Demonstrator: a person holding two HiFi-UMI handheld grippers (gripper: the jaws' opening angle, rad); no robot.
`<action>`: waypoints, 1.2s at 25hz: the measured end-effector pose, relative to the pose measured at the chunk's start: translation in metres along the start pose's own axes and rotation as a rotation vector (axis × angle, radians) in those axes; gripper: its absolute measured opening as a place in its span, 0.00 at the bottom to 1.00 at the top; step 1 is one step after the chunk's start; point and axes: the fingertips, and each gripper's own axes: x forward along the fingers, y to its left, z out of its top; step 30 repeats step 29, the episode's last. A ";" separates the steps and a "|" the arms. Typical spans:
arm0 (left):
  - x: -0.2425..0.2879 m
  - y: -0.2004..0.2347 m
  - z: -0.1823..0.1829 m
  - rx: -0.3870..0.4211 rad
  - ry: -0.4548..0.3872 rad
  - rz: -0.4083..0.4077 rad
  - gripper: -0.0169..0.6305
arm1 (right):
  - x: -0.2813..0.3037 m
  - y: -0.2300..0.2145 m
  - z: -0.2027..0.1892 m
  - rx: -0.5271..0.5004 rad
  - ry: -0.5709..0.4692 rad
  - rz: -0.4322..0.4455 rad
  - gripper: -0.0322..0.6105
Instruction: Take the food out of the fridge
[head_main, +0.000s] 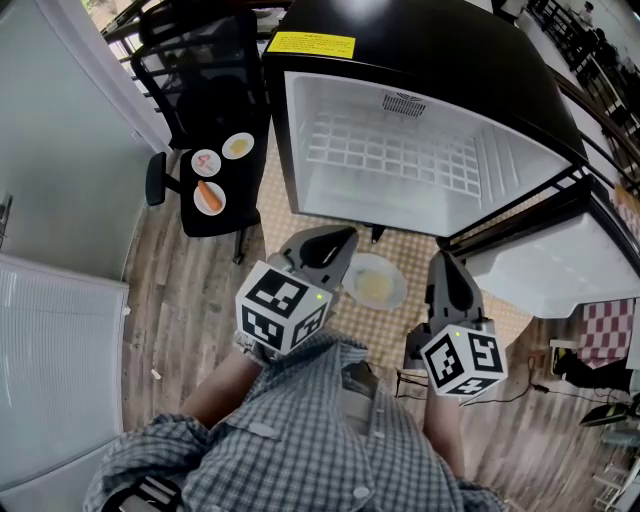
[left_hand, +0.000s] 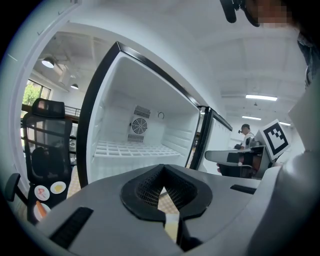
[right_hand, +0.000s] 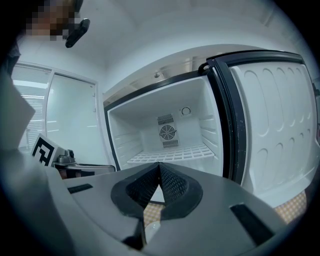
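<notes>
Your left hand-held gripper (left_hand: 163, 170) and right hand-held gripper (right_hand: 159, 167) are pressed together, empty; a forward step could kick the round white plate of yellow food (head_main: 399, 288) on the checked floor mat (head_main: 415, 250).

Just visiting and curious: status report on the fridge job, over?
Both shut on the plate of food: left hand-held gripper, right hand-held gripper. Plate outside the open fridge. Nothing in the way.
</notes>
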 end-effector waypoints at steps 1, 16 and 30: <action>0.000 0.000 0.000 -0.003 0.001 0.000 0.03 | -0.001 0.000 -0.001 -0.001 0.002 0.000 0.06; -0.003 0.003 -0.003 -0.036 0.001 0.001 0.03 | -0.004 -0.002 -0.007 0.002 0.017 -0.009 0.06; -0.002 0.002 -0.003 -0.028 0.002 -0.004 0.03 | 0.000 0.006 -0.005 -0.022 0.008 0.027 0.06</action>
